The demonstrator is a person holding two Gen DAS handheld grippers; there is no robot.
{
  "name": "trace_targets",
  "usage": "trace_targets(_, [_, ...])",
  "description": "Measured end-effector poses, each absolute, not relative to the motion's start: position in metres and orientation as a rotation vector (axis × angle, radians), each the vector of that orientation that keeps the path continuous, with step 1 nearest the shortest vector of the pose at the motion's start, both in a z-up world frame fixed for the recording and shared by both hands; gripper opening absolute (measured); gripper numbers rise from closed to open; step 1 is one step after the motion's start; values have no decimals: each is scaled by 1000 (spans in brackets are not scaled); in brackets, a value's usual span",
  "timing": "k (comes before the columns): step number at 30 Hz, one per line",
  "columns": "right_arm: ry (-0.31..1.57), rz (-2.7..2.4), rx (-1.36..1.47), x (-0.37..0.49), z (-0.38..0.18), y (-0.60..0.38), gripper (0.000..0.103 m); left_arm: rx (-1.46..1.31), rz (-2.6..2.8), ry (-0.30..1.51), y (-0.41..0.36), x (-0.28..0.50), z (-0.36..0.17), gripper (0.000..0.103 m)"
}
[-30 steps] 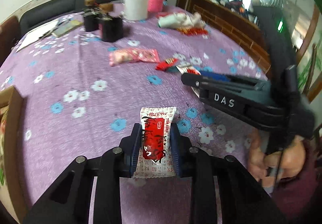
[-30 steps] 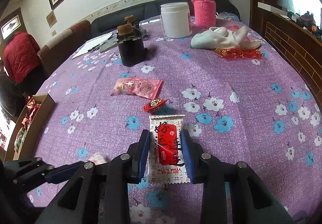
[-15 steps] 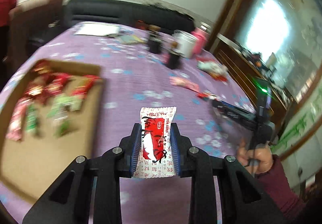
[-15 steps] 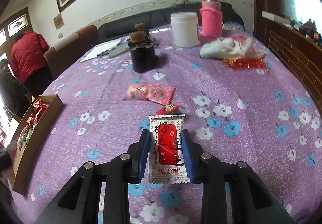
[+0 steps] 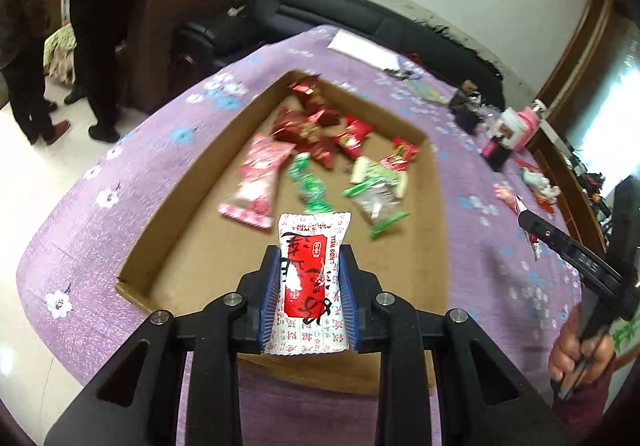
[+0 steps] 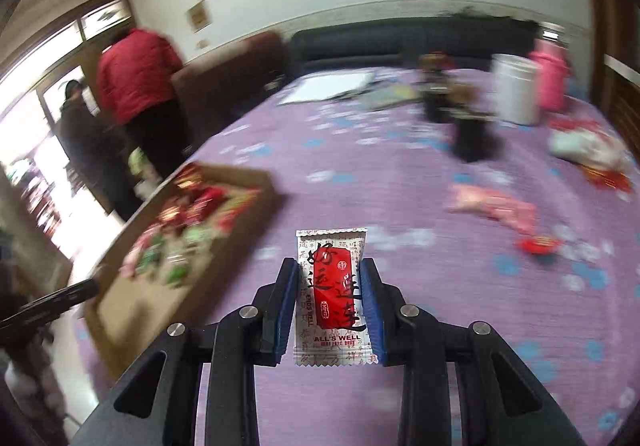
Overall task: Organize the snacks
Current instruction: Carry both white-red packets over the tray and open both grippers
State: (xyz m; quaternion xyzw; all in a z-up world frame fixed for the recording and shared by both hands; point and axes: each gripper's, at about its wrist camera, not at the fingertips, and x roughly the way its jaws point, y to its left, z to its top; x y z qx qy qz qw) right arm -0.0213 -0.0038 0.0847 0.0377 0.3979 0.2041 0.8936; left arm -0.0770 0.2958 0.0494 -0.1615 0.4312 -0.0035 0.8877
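Purple flowered cloth covers the table (image 5: 100,213), where a shallow cardboard tray (image 5: 168,246) holds crinkly wrapped snacks (image 5: 312,141). Left tongs (image 5: 309,294) clamp one white-and-red sachet (image 5: 310,278) above the tray; right tongs (image 6: 331,306) clamp another sachet (image 6: 332,298) over the cloth.

snacks (image 5: 316,149) in box (image 5: 168,238), box on table (image 5: 80,230)

The white-and-red snack packet (image 6: 330,296) in the right hand-held gripper (image 6: 330,306) reads "ALL'S WELL" at its 6 o'clock edge, while the matching packet (image 5: 310,282) in the left hand-held gripper (image 5: 309,296) shows "LINDS WELL" along its 3 o'clock side
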Motion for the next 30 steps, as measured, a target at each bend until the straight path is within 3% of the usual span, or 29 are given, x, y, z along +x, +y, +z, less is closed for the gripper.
trace_targets(13, [931,662,-47,-32,61,148,31,-304,22,960,298,-49,26,26])
trace_targets(30, [958,668,-118,-33,36,175,36,-376,14,966,307,-55,30,33])
